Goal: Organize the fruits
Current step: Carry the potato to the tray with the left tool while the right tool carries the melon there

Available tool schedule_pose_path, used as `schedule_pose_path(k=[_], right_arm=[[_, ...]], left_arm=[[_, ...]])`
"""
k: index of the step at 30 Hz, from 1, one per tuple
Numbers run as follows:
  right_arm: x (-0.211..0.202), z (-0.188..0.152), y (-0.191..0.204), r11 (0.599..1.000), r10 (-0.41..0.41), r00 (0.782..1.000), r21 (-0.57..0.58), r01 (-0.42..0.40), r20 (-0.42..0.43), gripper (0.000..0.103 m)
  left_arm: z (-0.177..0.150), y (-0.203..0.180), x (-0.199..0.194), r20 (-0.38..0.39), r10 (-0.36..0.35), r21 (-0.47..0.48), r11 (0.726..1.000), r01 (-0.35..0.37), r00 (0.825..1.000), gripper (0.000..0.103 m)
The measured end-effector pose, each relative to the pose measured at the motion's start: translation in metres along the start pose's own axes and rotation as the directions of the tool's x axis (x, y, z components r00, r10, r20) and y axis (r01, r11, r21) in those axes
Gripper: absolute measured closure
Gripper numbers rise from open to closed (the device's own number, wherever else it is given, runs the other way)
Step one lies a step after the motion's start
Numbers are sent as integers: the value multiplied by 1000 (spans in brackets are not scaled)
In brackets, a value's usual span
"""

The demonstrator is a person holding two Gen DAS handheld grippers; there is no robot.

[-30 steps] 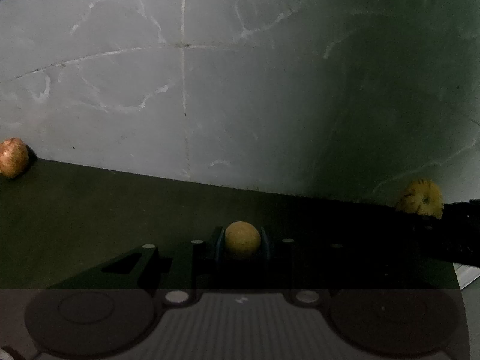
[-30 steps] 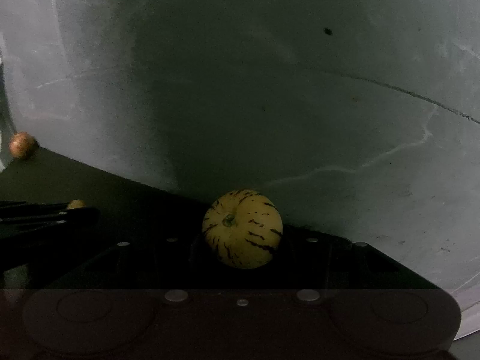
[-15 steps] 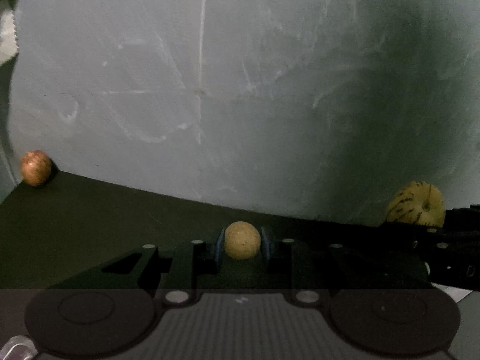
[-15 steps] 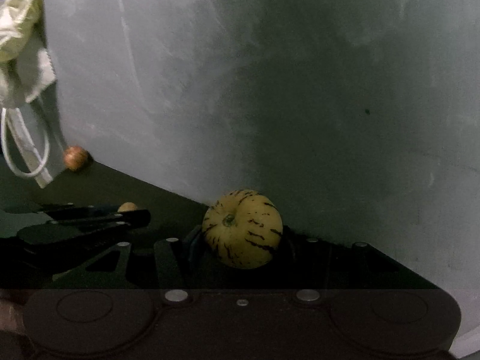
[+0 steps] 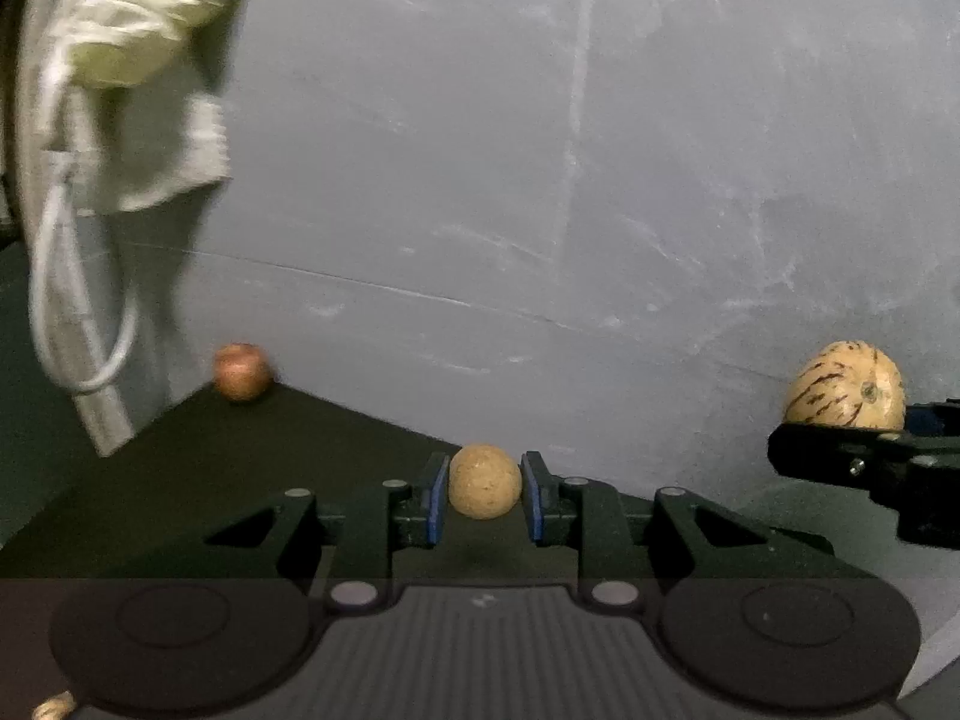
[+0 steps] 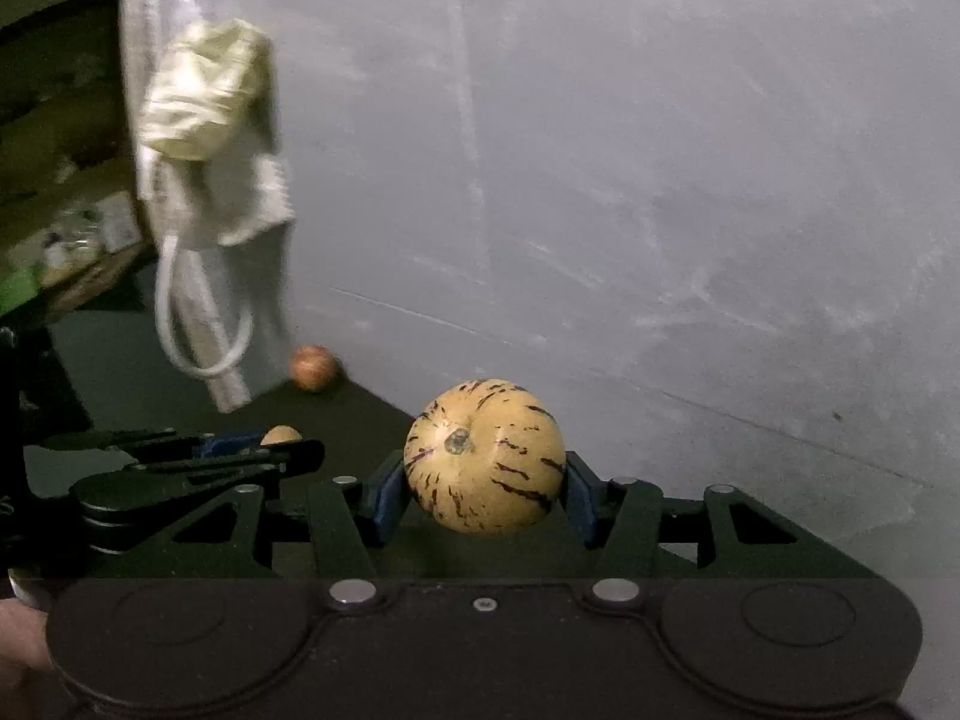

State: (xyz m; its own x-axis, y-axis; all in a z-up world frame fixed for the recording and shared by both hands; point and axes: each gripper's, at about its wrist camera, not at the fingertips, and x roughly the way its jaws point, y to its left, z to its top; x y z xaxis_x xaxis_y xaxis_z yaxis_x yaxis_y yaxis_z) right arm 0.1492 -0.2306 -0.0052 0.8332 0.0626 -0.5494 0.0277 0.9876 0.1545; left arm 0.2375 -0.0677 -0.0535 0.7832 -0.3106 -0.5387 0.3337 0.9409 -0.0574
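My left gripper (image 5: 485, 489) is shut on a small round tan fruit (image 5: 485, 480), held above the dark table (image 5: 180, 492). My right gripper (image 6: 483, 495) is shut on a yellow melon with dark stripes (image 6: 485, 462). The melon also shows at the right of the left wrist view (image 5: 846, 387), and the tan fruit (image 6: 281, 435) with the left gripper shows at the left of the right wrist view. A reddish-brown round fruit (image 5: 241, 371) lies on the table against the grey wall; it also shows in the right wrist view (image 6: 313, 367).
A grey wall (image 5: 600, 180) stands right behind the table. A pale cloth bag with a white loop cord (image 5: 120, 90) hangs at the left, above the table's far left end; it also shows in the right wrist view (image 6: 210, 150). Cluttered shelves (image 6: 66, 228) lie beyond it.
Both views have swung left: the reddish fruit has shifted right in each view and the hanging bag has come into sight. Both grippers keep their fruits.
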Motion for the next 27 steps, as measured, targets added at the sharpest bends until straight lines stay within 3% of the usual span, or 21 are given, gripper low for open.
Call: schedule_pose_path(k=[5,10,16,22,27], right_arm=[[-17,7,28,992,112,993,-53,-111,22,49],[-33,1,60,966,233,972,-120,-231,7,49],[-40,-19,97,920,348,936,-171,-353,-59,49],[-40,-55,121,881,396,904,-214,-423,-159,49],[-29,-85,127,858,398,883,-240,-454,-250,49]], left_arm=[[-5,24,-51,40,100,-49,994,-98,994,76],[-23,51,-106,54,208,-113,973,-201,977,76],[-64,79,-162,-2,311,-197,932,-305,950,76],[-119,83,-193,-89,325,-255,906,-337,941,76],[-160,66,-190,-169,267,-242,922,-302,949,76]])
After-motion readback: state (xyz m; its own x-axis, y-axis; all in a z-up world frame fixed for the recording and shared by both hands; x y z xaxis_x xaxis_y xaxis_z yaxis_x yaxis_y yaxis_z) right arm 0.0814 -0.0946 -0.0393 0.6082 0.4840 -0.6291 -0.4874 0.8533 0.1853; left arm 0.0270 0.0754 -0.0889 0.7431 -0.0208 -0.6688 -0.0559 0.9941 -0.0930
